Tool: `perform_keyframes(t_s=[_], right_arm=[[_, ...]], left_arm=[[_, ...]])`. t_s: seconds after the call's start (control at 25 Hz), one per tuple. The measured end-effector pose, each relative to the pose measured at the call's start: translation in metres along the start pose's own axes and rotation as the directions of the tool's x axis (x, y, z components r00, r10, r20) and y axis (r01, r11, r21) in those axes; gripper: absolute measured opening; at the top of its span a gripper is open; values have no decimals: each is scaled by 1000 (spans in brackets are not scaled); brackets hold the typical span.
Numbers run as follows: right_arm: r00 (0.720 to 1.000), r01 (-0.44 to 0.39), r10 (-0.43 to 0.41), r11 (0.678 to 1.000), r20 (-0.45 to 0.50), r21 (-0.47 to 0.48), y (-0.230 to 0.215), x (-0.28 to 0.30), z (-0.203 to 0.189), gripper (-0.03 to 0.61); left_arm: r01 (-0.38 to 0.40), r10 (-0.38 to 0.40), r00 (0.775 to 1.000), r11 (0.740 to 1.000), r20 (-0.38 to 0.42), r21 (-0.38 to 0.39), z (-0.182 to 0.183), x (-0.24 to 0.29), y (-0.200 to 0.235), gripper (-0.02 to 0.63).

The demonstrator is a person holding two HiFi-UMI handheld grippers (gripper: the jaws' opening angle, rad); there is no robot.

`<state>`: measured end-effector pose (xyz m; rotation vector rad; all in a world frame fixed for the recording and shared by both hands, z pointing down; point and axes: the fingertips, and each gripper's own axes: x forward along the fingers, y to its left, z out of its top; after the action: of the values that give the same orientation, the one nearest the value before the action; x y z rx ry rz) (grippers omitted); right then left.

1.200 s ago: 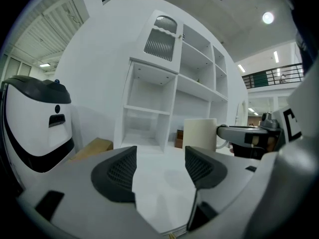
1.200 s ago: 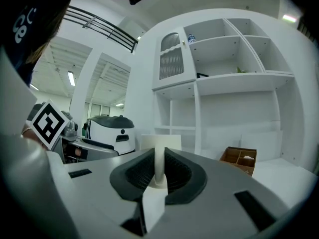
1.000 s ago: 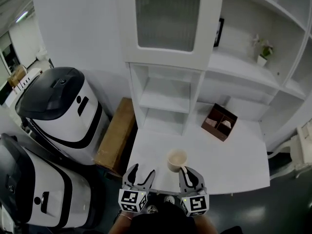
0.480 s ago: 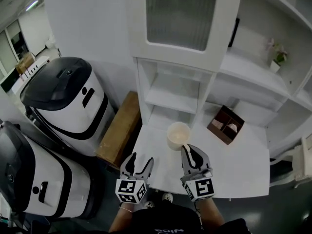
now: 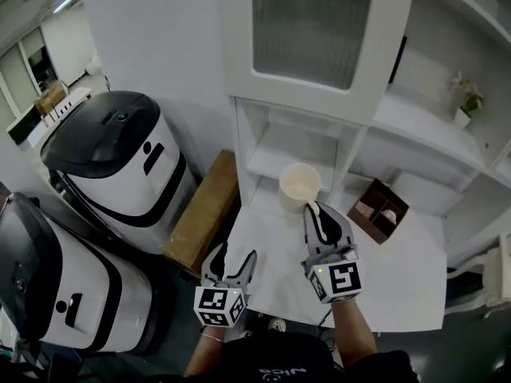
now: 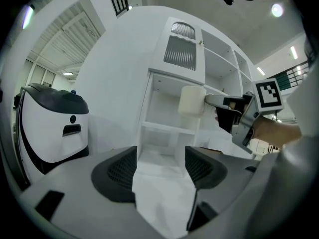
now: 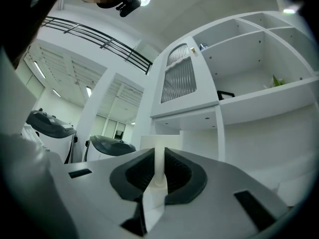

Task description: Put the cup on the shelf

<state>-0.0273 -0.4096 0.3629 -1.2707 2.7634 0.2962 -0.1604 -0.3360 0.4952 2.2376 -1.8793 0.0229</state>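
A cream cup (image 5: pixel 299 186) hangs in the air in front of the white shelf unit's (image 5: pixel 292 148) lower open compartments. My right gripper (image 5: pixel 314 211) is shut on the cup's handle (image 7: pixel 159 159), which stands upright between its pads. In the left gripper view the cup (image 6: pixel 192 100) is level with the upper small compartment, and the right gripper (image 6: pixel 220 102) holds it from the right. My left gripper (image 5: pixel 235 264) is low at the near edge of the white table (image 5: pixel 403 282), open with nothing between its fingers (image 6: pixel 119 171).
Two white and black machines (image 5: pixel 112 162) (image 5: pixel 44 290) stand at the left. A brown wooden board (image 5: pixel 200 214) lies between them and the table. A brown compartment box (image 5: pixel 380 211) sits on the table right of the cup. A ribbed glass door (image 5: pixel 319 22) closes the cabinet above.
My right gripper has lifted the cup off the table and carried it up and forward toward the shelf unit. The left gripper has stayed low and open.
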Motion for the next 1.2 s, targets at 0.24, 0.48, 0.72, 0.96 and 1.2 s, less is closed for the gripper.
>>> perform_keyframes(t_s=[0.24, 0.48, 0.72, 0.96, 1.2], right_arm=[[1000, -1, 1, 1000, 2, 16, -8, 32, -2, 48], [1000, 13, -13, 999, 1, 51, -23, 67, -4, 48], [999, 40, -40, 997, -9, 67, -36, 97, -11, 48], [997, 59, -55, 994, -50, 95, -45, 119, -31, 48], [994, 78, -72, 994, -80, 76, -53, 141, -46, 48]], left_arm=[[-47, 46, 999, 999, -26, -12, -2, 4, 10, 299], [-69, 68, 997, 997, -21, -34, 1, 8, 16, 299], [-81, 80, 997, 996, -17, -36, 5, 12, 21, 299], [-101, 100, 994, 994, -32, -38, 5, 15, 31, 299], [-104, 103, 992, 995, -71, -6, -6, 17, 29, 299]])
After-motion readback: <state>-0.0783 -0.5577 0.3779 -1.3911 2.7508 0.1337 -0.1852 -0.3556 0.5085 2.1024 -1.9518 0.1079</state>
